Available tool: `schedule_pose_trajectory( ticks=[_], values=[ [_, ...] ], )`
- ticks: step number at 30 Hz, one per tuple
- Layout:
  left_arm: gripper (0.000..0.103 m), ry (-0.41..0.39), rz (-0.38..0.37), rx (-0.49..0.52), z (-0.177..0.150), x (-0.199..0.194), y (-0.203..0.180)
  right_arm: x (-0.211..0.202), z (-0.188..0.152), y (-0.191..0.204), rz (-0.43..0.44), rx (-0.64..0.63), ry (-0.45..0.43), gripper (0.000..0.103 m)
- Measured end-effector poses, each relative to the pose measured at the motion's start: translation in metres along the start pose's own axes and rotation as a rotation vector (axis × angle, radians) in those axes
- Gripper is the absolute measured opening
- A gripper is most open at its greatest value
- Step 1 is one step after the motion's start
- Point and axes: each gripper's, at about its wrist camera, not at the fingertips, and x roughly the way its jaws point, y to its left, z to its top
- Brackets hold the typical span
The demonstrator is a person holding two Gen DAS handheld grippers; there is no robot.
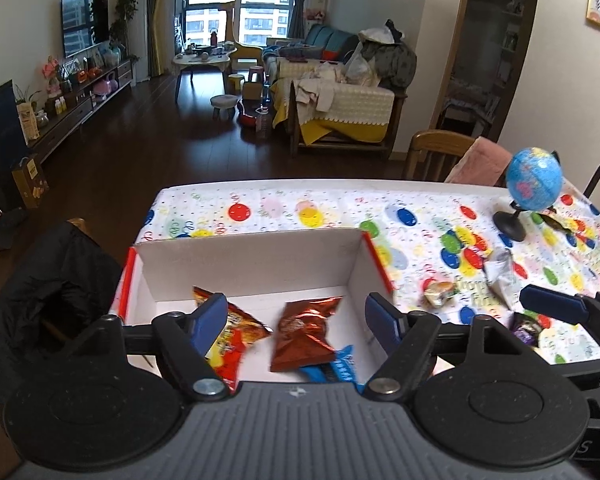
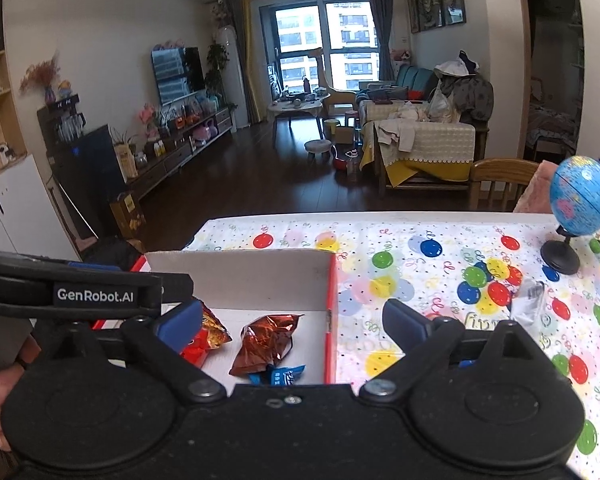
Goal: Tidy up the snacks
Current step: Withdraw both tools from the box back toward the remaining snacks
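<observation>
Hovering over the white box (image 1: pixel 256 264): left gripper (image 1: pixel 296 320), jaws spread wide, grasping nothing. Inside the box: brown foil packet (image 1: pixel 304 332), red-yellow packet (image 1: pixel 236 340), blue packet (image 1: pixel 336 368) (partly hidden). Straddling the box's red right wall: right gripper (image 2: pixel 292 328), likewise released and empty. Right of the box, on the balloon tablecloth (image 1: pixel 412 208): small wrapped snack (image 1: pixel 440 293), silver wrapper (image 1: pixel 502 276), globe (image 1: pixel 534 180).

"GenRobot.AI" in white on the left tool (image 2: pixel 94 295) body, seen from right wrist cam; a lone "S" at that view's counterpart edge, poss. part of a longer word; snack pkt print too blurred to read.
</observation>
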Motion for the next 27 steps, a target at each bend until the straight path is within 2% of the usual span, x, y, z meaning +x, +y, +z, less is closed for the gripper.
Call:
schedule_pose_trajectory(
  ticks=[6, 13, 27],
  values=[
    [0.076, -0.002, -0.022, -0.001, -0.007, -0.011, -0.028, -0.022, -0.008, -0.022, 0.017, 0.029, -0.020, 0.100],
    [0.076, 0.004, -0.047, 0.005, -0.018, -0.017, -0.065, -0.044, -0.022, -0.060, -0.001, 0.061, -0.031, 0.101],
    [0.076, 0.075, -0.101, 0.011, -0.038, 0.015, -0.151, -0.065, -0.052, -0.150, -0.091, 0.135, -0.008, 0.103]
  ],
)
